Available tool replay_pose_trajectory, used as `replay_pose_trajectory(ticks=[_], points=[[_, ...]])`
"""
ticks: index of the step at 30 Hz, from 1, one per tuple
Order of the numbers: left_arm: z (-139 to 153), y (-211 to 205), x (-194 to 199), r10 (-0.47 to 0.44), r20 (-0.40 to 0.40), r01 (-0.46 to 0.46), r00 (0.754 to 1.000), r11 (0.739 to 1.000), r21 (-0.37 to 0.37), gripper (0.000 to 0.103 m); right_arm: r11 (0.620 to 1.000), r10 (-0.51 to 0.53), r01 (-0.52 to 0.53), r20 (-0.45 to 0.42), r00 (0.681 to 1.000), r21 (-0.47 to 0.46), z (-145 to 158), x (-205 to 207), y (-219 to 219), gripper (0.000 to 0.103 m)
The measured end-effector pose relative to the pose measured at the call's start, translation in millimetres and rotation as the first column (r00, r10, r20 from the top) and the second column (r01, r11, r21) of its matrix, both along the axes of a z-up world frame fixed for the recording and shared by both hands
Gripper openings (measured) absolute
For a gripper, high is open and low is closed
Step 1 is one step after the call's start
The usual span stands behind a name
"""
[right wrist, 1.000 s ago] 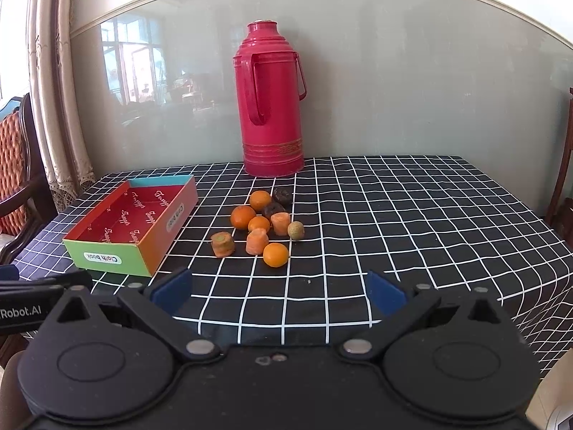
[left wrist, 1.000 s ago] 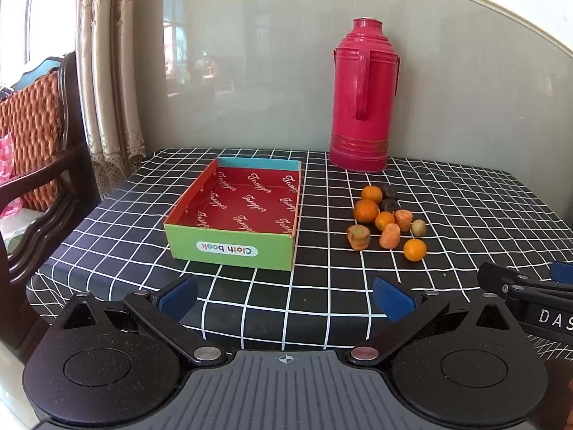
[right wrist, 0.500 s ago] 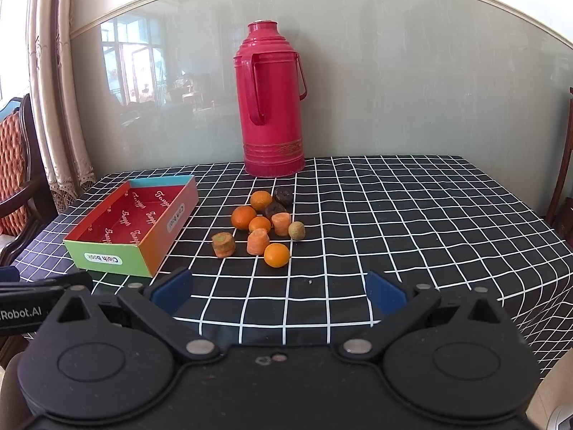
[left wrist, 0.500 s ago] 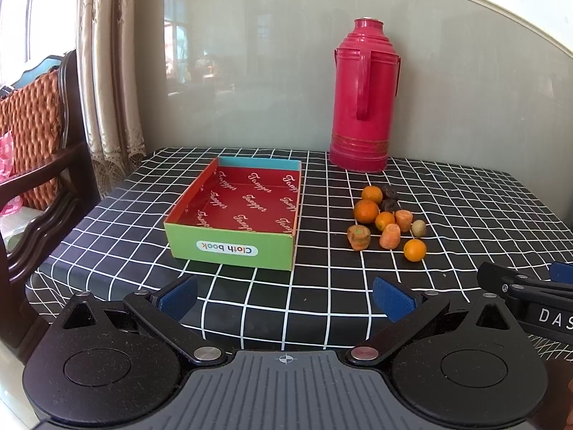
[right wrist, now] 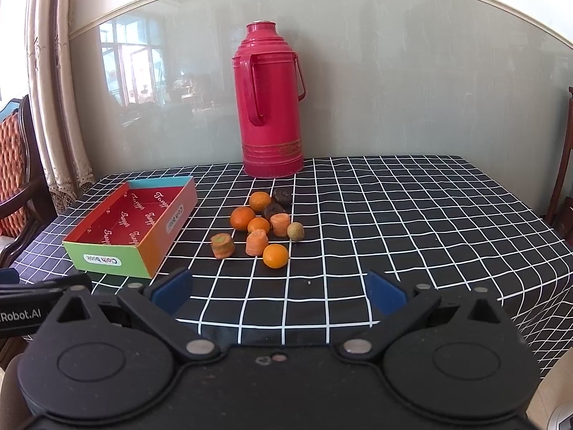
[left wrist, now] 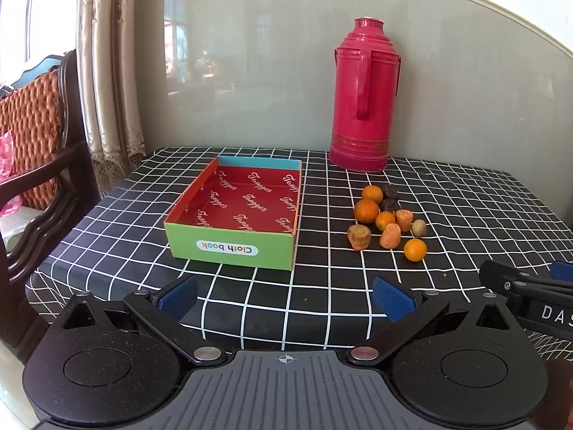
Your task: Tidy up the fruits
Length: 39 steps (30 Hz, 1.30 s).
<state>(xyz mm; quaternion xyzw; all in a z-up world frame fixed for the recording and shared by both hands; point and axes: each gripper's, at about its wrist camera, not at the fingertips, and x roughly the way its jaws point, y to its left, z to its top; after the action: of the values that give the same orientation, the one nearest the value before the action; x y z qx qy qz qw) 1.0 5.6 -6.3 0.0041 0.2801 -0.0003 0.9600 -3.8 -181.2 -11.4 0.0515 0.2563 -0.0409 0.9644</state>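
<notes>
Both your tongs, left tongs [left wrist: 285, 295] and right tongs [right wrist: 278, 291], are spread wide with nothing in them. The fruit pile [right wrist: 263, 227] sits on the desk [right wrist: 394, 222] just right of the box [right wrist: 107, 245].

Both tongs are matte black plastic. The left tongs [left wrist: 284, 295] have two round housings with shallow disc recesses, triangular cut-outs above them, and angled link bars pinned by silver screws. Blue pads [left wrist: 392, 298] face the fingers. The middle plate is grey and ribbed, with a small crosshair mark. The right tongs [right wrist: 278, 290] share that build, but their middle plate is smooth black with two small scuffed dots. White lettering reads "DAS" on the right tongs' side and "Robot.AI" on the left tongs' side.
</notes>
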Motion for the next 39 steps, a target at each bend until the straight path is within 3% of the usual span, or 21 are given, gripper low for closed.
replay_pose_trajectory(ticks=[14,23,32,39], points=[[-1,-5,5,-0.013,0.004,0.013,1.000,0.999,0.030,0.103,0.999,-0.041,0.041,0.012,0.999,0.012,-4,-1,-9,0.097],[-9,-23,20,-0.069,0.009,0.068,0.998,0.994,0.082,0.103,0.994,-0.103,0.102,0.019,0.995,0.029,-17,6,-30,0.097],[-29,-62,50,-0.191,0.031,0.182,0.981,0.965,0.189,0.103,0.973,-0.223,0.219,0.054,0.973,0.075,-36,16,-71,0.097],[-47,-80,94,-0.245,0.019,0.237,0.969,0.953,0.190,0.103,0.960,-0.268,0.262,0.055,0.962,0.098,-55,37,-92,0.097]])
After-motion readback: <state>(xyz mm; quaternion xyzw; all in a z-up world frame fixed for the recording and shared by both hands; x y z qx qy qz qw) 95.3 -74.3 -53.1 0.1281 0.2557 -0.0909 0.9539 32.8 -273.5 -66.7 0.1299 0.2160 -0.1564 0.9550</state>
